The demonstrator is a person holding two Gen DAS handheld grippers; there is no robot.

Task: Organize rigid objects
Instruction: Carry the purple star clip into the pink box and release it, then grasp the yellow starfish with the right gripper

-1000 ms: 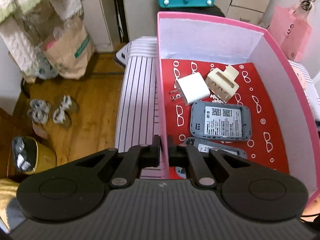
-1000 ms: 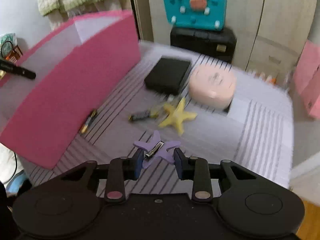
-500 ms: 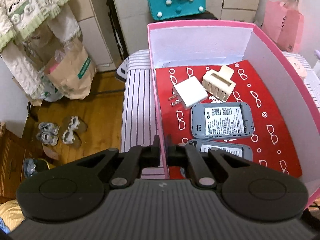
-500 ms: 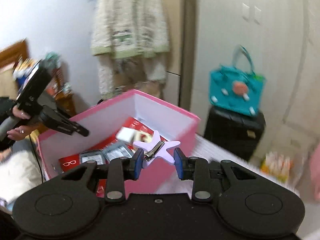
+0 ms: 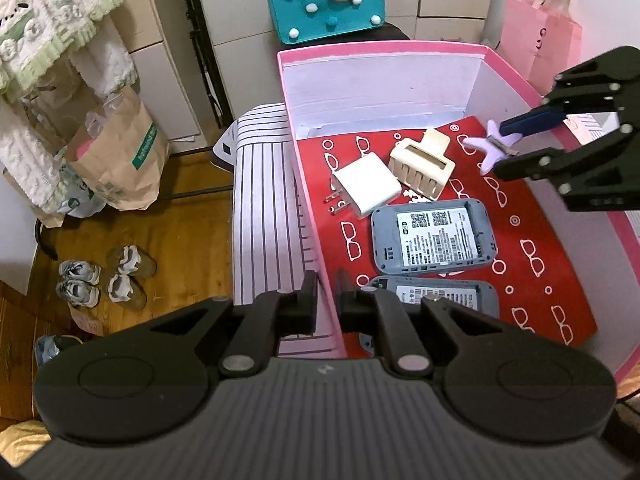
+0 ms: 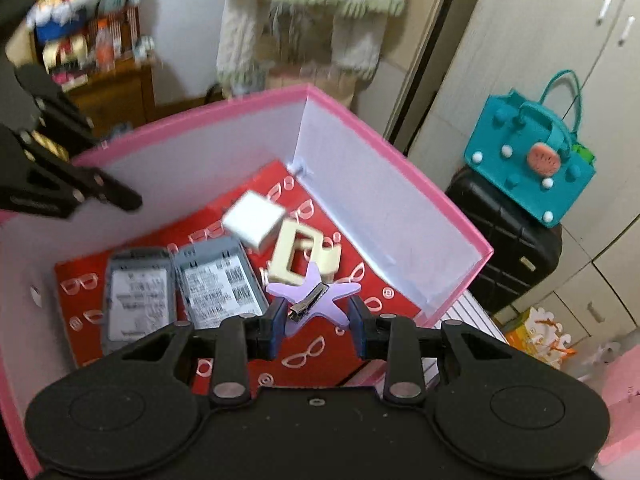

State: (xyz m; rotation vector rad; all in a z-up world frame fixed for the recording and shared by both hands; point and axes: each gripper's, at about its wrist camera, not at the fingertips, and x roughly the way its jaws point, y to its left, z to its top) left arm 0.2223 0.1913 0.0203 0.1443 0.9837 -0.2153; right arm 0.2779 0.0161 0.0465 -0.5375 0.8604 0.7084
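The pink box (image 5: 400,46) sits on a striped bed (image 5: 264,208) above a wooden floor (image 5: 188,236). Left tongs (image 5: 326,304) pinch the box's near wall, their jaws easing apart slightly. Right tongs (image 6: 316,320) grip a purple star clip (image 6: 314,296) over the box's red lining (image 5: 532,216), near the cream claw clip (image 5: 422,168).
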